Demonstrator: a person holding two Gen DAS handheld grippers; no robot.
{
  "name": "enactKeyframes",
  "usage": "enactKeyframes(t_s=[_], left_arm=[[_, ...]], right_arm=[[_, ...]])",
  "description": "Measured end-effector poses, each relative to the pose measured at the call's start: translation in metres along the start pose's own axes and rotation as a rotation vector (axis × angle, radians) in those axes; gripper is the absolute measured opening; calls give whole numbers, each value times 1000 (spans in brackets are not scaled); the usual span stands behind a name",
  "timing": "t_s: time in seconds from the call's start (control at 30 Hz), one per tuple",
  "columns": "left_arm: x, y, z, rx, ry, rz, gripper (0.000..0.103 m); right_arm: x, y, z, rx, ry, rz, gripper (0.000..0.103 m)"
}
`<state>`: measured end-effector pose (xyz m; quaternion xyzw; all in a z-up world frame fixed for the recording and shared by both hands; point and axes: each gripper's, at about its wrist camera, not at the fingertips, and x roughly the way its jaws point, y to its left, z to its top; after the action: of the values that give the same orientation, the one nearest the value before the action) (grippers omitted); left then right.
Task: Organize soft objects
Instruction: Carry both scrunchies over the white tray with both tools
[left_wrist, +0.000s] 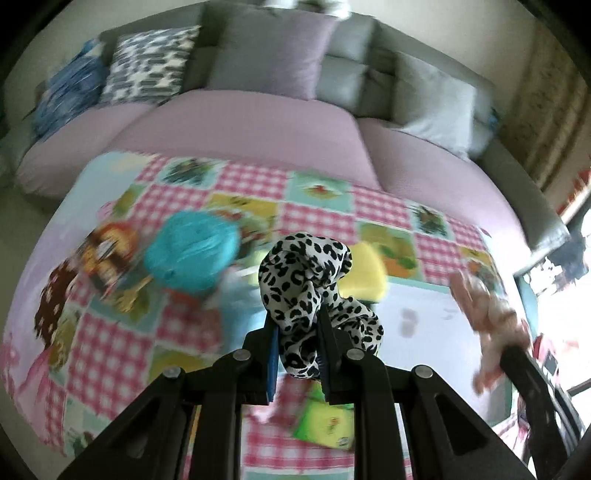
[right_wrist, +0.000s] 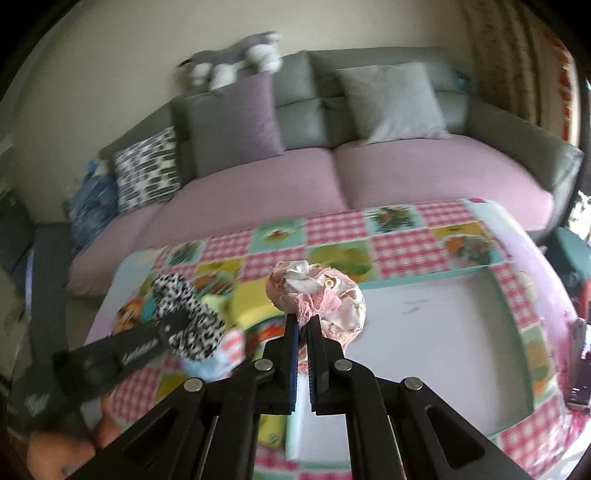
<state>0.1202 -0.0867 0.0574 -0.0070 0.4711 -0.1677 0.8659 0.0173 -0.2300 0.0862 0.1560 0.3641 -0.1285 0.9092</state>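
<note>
My left gripper (left_wrist: 299, 325) is shut on a black-and-white leopard-print cloth (left_wrist: 310, 277), bunched up above the fingertips; the same cloth (right_wrist: 188, 317) shows at the left of the right wrist view. My right gripper (right_wrist: 303, 325) is shut on a crumpled pink and white cloth bundle (right_wrist: 317, 295), which also appears at the right edge of the left wrist view as a blurred pink bundle (left_wrist: 487, 317). Both hang above a table covered by a pink-checked patchwork cloth (left_wrist: 251, 192). On the table lie a teal soft item (left_wrist: 192, 254) and a yellow sponge-like piece (left_wrist: 365, 273).
A white tray with a teal rim (right_wrist: 443, 332) lies on the table's right half. Behind stands a grey sofa with pink seat cushions (right_wrist: 424, 173), a purple pillow (right_wrist: 236, 122), a patterned pillow (right_wrist: 147, 170) and a grey plush toy (right_wrist: 236, 59) on its back. A hand (right_wrist: 66, 450) holds the left gripper.
</note>
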Motion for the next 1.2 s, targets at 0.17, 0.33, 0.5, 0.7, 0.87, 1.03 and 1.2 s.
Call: enactKeyframes(t_s=[0.17,0.33,0.5,0.7,0.87,1.03,1.2], left_arm=[[15,-47,5,105,29,-51,19],[33,-84,0,176,37,-90,19],[62,-111,-21,245,87,-147,19],[91,-123,-39,272,146,-202,19],[105,-122,-47,286,166,-188,20],[120,-117,-52,277,204,-152,20],[121,-113,-54,267,214,-154,26]], right_arm=[[23,-47,11,128,8,-128,5],[33,-92,0,218,12,-260,5],[32,-128,-6,289,12,-317,5],[28,-155,-11,335,14,-379,7],[50,-163,-20,333,91,-386,8],[69,-160,-30,315,163,-374,8],[72,-160,-35,315,181,-371,8]])
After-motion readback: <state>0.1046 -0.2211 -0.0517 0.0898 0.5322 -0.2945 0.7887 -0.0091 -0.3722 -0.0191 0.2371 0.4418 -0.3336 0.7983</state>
